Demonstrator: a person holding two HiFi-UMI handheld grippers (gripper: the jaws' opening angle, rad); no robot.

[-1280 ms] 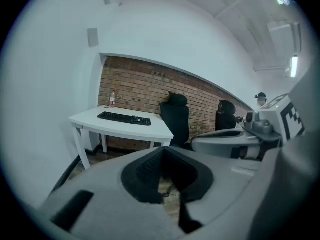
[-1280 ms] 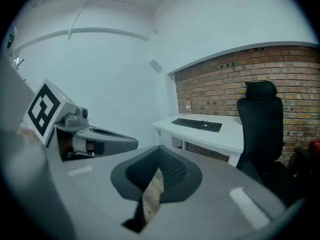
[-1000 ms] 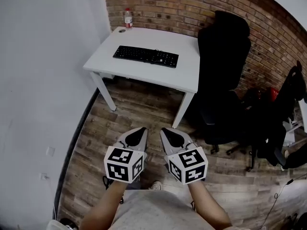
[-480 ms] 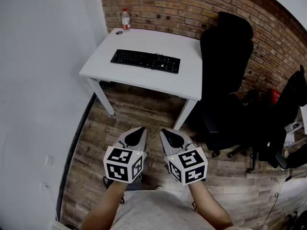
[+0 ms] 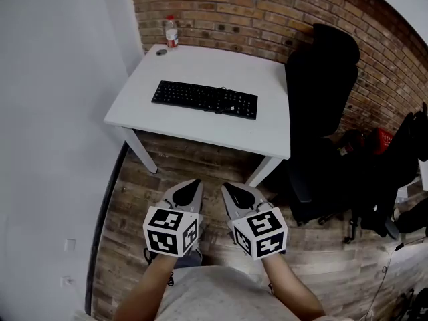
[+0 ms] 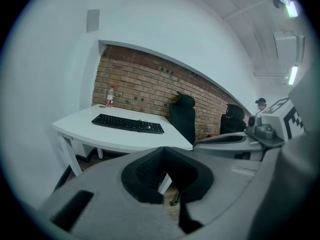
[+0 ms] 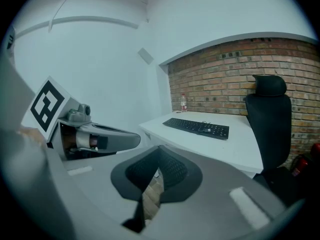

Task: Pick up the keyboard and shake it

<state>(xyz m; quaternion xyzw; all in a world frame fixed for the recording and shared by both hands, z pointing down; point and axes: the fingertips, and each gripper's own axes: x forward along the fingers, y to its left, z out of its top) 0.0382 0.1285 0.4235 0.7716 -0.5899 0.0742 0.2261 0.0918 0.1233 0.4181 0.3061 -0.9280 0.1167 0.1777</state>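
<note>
A black keyboard (image 5: pixel 204 99) lies flat on a white table (image 5: pixel 200 129) against a brick wall; it also shows in the left gripper view as the keyboard (image 6: pixel 127 123) and in the right gripper view as the keyboard (image 7: pixel 196 127). My left gripper (image 5: pixel 194 182) and right gripper (image 5: pixel 226 186) hang side by side over the wooden floor, well short of the table. Both are shut with nothing between their pads.
A plastic bottle (image 5: pixel 171 33) and a small dark cap (image 5: pixel 160 52) stand at the table's far left corner. A black office chair (image 5: pixel 321 112) sits right of the table, with more chairs and a red item (image 5: pixel 381 139) beyond. A white wall runs along the left.
The table and keyboard have drawn nearer and lower in the head view as the person steps forward. Both grippers keep their place and stay shut.
</note>
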